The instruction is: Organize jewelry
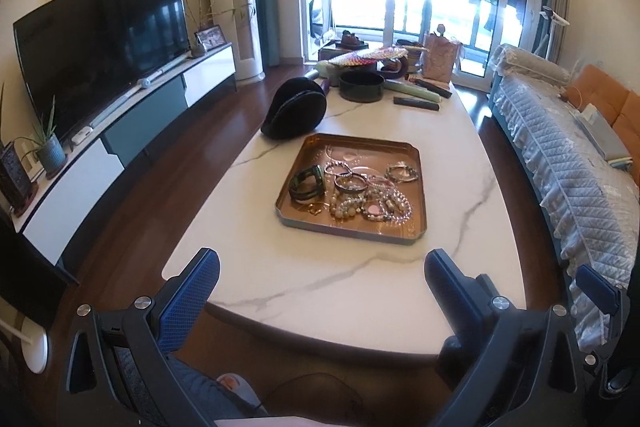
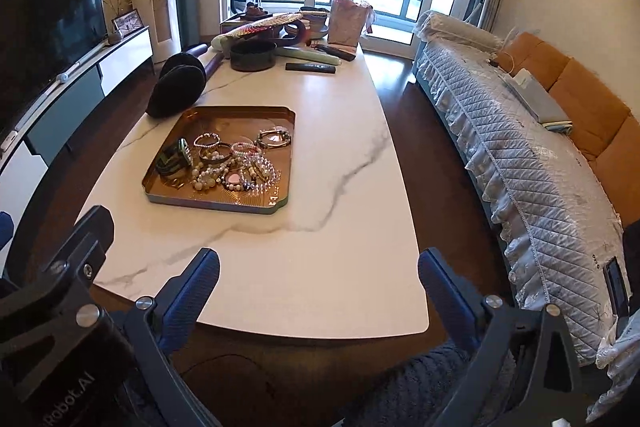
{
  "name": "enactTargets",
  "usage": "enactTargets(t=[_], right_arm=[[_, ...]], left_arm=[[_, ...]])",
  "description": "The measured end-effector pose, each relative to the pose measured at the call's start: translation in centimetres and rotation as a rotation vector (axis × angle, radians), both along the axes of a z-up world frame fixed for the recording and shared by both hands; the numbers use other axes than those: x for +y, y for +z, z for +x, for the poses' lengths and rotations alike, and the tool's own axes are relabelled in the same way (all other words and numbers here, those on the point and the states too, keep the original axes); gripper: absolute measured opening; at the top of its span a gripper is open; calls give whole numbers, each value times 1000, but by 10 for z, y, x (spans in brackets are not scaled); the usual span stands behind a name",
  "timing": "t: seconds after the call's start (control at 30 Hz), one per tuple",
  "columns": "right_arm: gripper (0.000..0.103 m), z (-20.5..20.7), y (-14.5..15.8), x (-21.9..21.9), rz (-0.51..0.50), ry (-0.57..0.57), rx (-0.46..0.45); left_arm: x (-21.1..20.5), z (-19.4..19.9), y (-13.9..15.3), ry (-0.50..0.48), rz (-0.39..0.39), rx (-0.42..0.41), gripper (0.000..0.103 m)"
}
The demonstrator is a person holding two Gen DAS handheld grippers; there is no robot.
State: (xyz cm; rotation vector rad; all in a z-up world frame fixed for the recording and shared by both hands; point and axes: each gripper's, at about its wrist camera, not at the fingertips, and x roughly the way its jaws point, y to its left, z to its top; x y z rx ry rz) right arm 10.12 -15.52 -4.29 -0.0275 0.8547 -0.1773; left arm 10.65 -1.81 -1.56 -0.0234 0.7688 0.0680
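Two hand-held grippers hover at the near end of a white marble worktop [image 1: 360, 279], facing a tray of jewelry.

The worktop runs away toward a bright window, a sofa [image 2: 540, 163] to its right, a television [image 1: 100, 47] to its left. At mid-worktop sits a copper tray [image 1: 416, 227] holding the jewelry [image 1: 360, 193]: bead bracelets and bangles heaped overlapping in its near half, a green bangle [image 1: 306, 183] at the left. A black hat [image 1: 296, 113] lies just beyond the tray. The left gripper [image 1: 322, 277] and right gripper [image 2: 319, 277] both stand spread wide, holding nothing, well short of the tray, seemingly held back for a clear view. Whether sorting lies ahead or is over, the heap alone cannot settle.
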Motion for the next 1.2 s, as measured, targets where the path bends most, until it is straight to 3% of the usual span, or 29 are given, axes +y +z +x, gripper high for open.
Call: enactTargets(t=[1.2], right_arm=[[99, 0, -5, -1, 4, 20, 16]], left_arm=[[-4, 0, -11, -14, 26, 8, 102]])
